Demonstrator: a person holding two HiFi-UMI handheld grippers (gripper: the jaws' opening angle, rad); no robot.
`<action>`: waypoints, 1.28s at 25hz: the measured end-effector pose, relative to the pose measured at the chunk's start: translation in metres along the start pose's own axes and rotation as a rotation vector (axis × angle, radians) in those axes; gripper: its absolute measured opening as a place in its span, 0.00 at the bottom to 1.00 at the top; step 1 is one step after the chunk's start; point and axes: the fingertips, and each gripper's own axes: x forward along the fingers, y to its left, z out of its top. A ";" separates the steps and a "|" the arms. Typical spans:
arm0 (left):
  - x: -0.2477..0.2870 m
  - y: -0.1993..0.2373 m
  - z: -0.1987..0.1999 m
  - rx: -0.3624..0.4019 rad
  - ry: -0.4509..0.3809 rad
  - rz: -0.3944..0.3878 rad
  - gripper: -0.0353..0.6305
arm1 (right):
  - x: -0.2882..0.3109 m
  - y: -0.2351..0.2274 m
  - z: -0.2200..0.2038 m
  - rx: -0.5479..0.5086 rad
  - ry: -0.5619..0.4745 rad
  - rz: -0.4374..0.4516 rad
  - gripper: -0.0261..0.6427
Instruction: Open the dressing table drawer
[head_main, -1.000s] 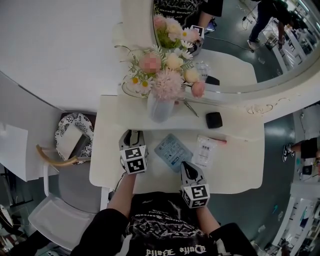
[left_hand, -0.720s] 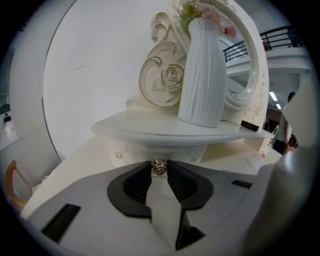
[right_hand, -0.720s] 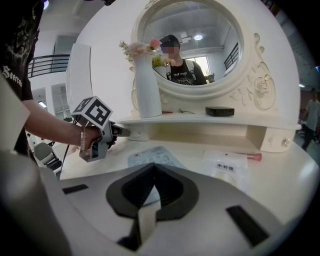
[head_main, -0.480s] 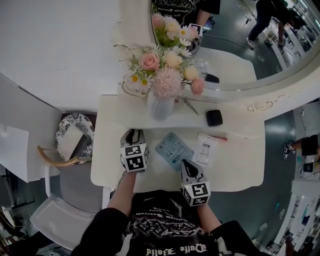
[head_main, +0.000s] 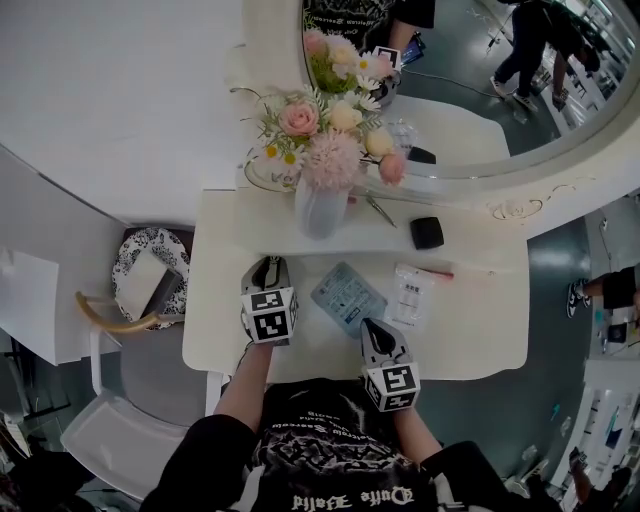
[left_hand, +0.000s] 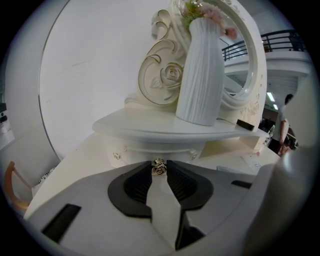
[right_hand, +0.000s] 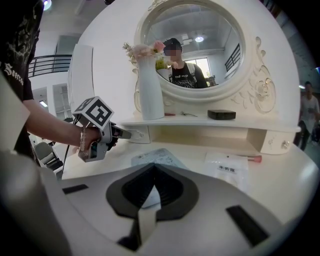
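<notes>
Left gripper view: knob (left_hand: 159, 166) (beneath shelf (left_hand: 150, 131))

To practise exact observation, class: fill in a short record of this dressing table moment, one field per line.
left gripper: jaws just closed, pinching the knob
drawer: shut, not yet pulled out
right gripper: jaws together, empty, over the table
shelf: vase of flowers, black case
tabletop items: blue packet, clear packet

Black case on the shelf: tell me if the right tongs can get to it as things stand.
Probably yes: only a flat packet lies between the right tongs and the case, uncovered on the shelf.
</notes>
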 end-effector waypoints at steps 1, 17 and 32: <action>0.000 0.000 0.000 0.002 0.001 -0.002 0.21 | -0.001 0.000 0.000 0.002 -0.002 -0.002 0.05; -0.010 -0.002 -0.008 0.005 0.006 -0.011 0.21 | -0.012 0.006 -0.003 0.019 -0.025 -0.029 0.06; -0.016 -0.001 -0.014 0.020 0.021 -0.011 0.21 | -0.020 0.011 -0.004 0.028 -0.046 -0.065 0.05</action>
